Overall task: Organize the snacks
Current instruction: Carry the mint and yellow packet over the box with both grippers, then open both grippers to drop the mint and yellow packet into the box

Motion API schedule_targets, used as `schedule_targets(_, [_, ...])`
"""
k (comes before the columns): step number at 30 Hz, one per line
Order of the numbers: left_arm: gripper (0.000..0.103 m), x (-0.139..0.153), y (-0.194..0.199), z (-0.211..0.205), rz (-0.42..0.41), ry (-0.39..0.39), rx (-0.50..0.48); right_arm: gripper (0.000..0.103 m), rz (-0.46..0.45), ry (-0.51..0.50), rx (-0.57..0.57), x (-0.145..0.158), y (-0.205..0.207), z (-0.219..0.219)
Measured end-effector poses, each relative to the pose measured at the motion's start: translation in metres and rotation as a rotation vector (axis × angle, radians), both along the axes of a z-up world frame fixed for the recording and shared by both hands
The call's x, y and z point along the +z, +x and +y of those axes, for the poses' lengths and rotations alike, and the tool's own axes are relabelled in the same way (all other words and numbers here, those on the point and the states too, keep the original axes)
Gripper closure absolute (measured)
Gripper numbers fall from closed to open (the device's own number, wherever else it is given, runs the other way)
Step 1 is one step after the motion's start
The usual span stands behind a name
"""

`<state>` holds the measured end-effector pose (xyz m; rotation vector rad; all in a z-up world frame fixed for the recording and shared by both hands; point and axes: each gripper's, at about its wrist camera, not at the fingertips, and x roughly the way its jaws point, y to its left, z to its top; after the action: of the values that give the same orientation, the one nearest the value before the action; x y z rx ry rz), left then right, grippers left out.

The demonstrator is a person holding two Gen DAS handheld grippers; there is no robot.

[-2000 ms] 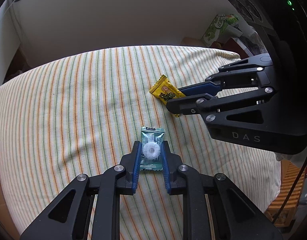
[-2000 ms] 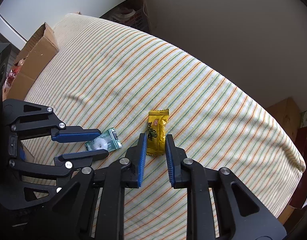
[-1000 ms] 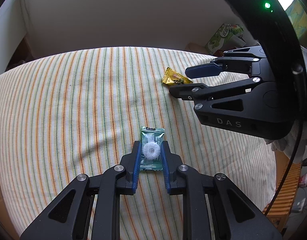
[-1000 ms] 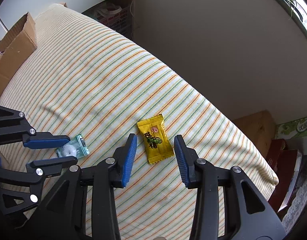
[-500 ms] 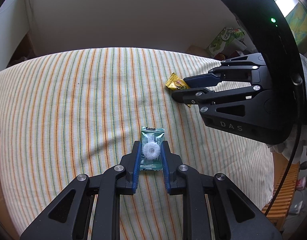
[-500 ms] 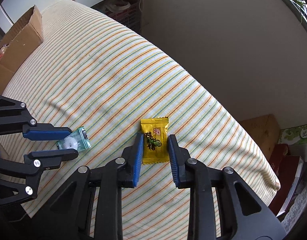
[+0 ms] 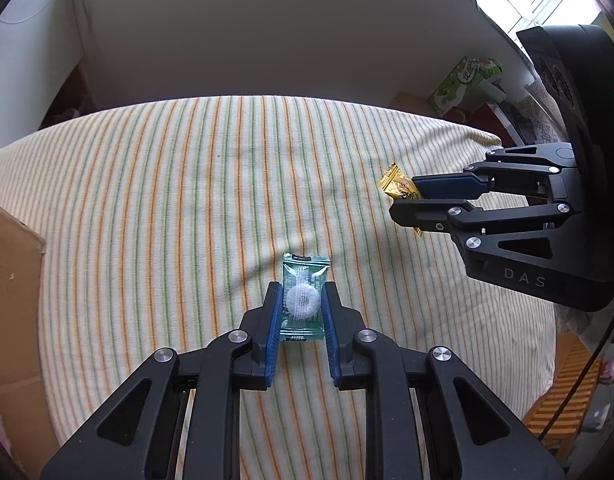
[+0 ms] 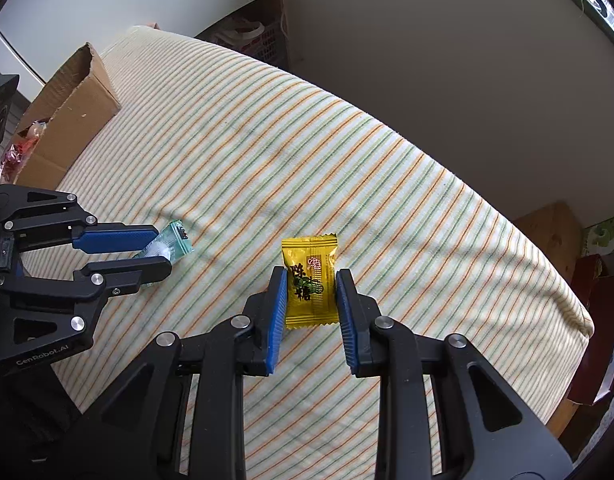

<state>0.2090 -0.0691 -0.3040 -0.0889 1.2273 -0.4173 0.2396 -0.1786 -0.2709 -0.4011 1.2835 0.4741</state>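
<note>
From your left wrist camera, your left gripper (image 7: 303, 302) has its blue pads pressed against both long edges of the green mint packet (image 7: 303, 294), so it is clamped on that packet, which sits over the striped tablecloth (image 7: 167, 208) with its far end poking out past the fingertips. Off to the right in the same view, your right gripper (image 7: 403, 200) reaches in from the side, and the yellow candy (image 7: 395, 186) shows between its two fingers, partly hidden by the lower one. A cardboard box (image 7: 11, 300) stands at the left edge of the cloth. From your right wrist camera, your right gripper (image 8: 311, 284) has a pad against each side of the yellow candy (image 8: 310, 280), its printed face up; it is closed on the wrapper, whose top and bottom crimped ends stick out beyond the pads. To the left, your left gripper (image 8: 161, 250) pinches the green mint packet (image 8: 169, 246) edge-on. The cardboard box (image 8: 73, 108) sits on the far left part of the striped tablecloth (image 8: 387, 184), open at the top with red wrappers visible inside.
</note>
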Motion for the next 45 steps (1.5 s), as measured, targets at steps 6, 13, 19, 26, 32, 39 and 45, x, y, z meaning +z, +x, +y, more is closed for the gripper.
schedule_targets(6, [0.085,0.019,-0.009,0.034,-0.035,-0.005,0.038,0.077,-0.027,0.035,0.028,0.025,-0.007,0.033])
schedule_targets(13, [0.085,0.041,-0.02,0.081,-0.072,0.003,0.099,0.077,-0.043,0.049,0.09,0.039,-0.017,0.084])
schedule_targets(19, [0.085,0.053,-0.03,0.124,-0.088,0.017,0.175,0.077,-0.056,0.085,0.146,0.048,-0.019,0.137])
schedule_targets(26, [0.085,0.07,-0.048,0.185,-0.109,0.051,0.29,0.077,-0.063,0.133,0.218,0.061,-0.023,0.202])
schedule_targets(32, [0.085,0.077,-0.058,0.219,-0.111,0.069,0.368,0.077,-0.055,0.149,0.25,0.064,-0.023,0.24])
schedule_targets(39, [0.084,0.078,-0.058,0.229,-0.104,0.074,0.439,0.077,-0.038,0.175,0.28,0.067,-0.025,0.267])
schedule_targets(45, [0.07,0.082,-0.065,0.241,-0.104,0.071,0.455,0.046,-0.083,0.163,0.302,0.075,-0.033,0.271])
